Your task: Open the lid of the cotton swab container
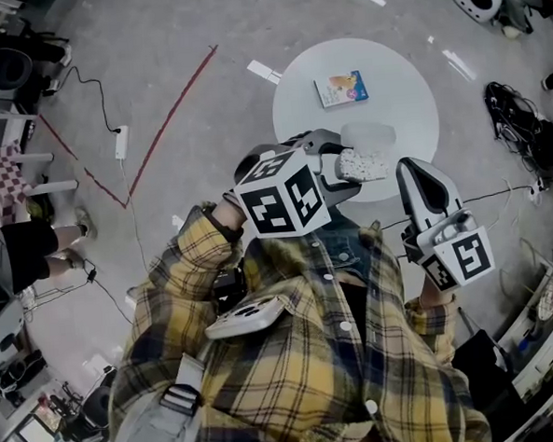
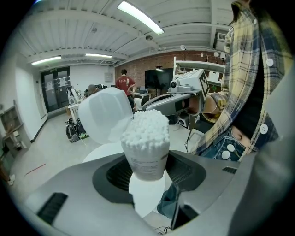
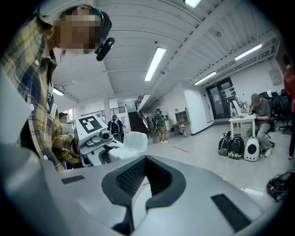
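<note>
A booklet (image 1: 341, 89) lies on a white table (image 1: 305, 111).

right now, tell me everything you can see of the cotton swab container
The cotton swab container is a clear plastic tub with print on its side, packed with white swabs, tips showing. Its translucent lid is flipped open to one side. The left hand-held gripper clamps its lower body between both jaws; nothing else touches it.

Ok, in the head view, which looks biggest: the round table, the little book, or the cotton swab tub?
1. Round table
2. Little book and cotton swab container: they look alike, and the container is nearer the camera, so unranked.
</note>
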The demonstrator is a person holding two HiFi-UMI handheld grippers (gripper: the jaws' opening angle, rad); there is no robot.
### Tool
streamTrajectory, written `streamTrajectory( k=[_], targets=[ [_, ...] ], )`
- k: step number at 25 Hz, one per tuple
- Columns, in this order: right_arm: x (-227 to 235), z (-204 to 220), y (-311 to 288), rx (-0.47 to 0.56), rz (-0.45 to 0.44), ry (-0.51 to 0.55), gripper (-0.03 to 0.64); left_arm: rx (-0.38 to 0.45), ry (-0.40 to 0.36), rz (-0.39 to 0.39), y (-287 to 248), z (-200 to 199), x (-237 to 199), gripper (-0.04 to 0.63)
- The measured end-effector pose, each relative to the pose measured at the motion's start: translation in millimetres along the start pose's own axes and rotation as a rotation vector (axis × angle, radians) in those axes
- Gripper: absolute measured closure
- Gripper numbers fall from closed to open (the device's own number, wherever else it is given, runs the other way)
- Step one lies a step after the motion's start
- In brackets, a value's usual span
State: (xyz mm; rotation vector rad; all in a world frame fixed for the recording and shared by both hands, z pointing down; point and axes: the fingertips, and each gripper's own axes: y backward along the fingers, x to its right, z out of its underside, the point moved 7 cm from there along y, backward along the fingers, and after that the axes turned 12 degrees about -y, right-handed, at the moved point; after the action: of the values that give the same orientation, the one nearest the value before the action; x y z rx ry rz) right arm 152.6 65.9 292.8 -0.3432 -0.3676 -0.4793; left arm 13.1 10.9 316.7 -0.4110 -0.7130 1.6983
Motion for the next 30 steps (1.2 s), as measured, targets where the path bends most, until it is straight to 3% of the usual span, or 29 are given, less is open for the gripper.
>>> streamTrajectory(
  k=[9,30],
  targets=[
    [1,-4,4,0.023,0.017,-0.008,0.600,-0.005,-0.005,0.000,1,-1,2,0.365],
    [7,3,-10,-0.049,0.011,-0.023,0.600,-0.012,0.009,0.031,-6,10,-3,0.367]
  ],
)
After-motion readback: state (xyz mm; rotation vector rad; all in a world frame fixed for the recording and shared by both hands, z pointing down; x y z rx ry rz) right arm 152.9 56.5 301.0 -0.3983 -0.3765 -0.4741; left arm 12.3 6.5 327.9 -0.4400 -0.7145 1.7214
